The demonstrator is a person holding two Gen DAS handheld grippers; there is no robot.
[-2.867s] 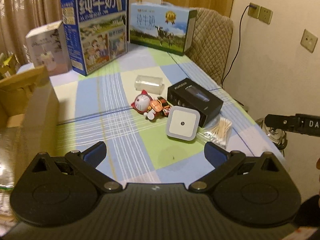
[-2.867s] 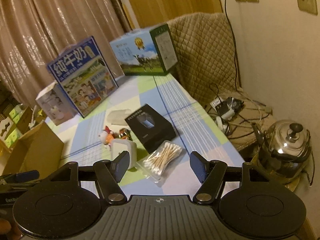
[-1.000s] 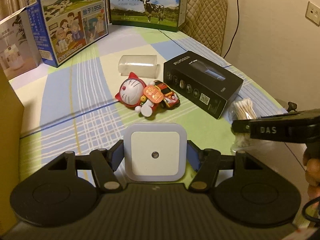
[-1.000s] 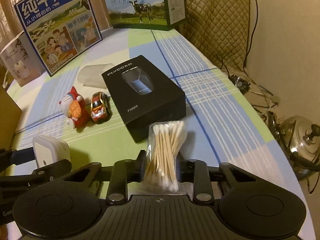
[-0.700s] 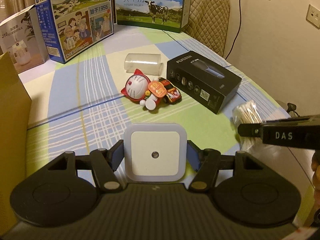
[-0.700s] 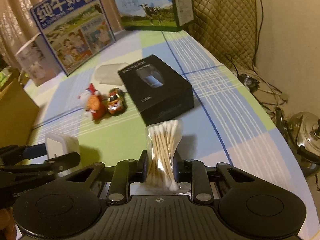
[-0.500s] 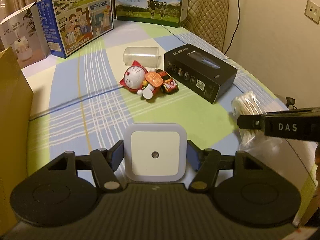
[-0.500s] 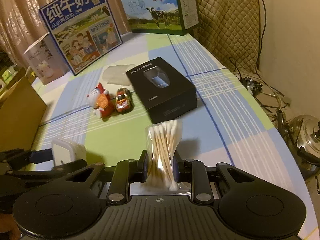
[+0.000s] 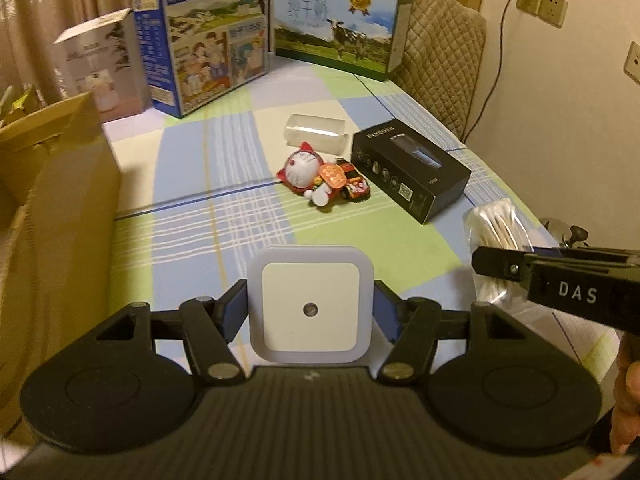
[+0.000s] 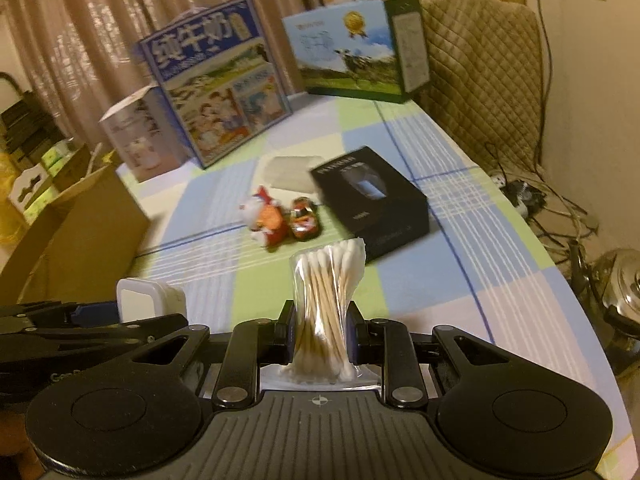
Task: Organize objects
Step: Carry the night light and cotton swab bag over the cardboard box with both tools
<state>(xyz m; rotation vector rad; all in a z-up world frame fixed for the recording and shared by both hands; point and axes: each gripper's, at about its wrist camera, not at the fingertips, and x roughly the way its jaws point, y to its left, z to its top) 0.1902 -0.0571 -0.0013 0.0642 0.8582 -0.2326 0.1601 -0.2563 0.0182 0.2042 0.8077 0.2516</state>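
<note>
Both grippers pinching: left gripper w/ night light, right gripper w/ swab pack.

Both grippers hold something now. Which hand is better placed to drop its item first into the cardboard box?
Probably left. The left gripper, shut on the white night light, is right beside the cardboard box. The right gripper, holding the cotton swabs, sits farther from it.

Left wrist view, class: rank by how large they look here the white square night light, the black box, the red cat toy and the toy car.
1. white square night light, inflated by nearness, clamped in the left gripper
2. black box
3. red cat toy
4. toy car, partly hidden
</note>
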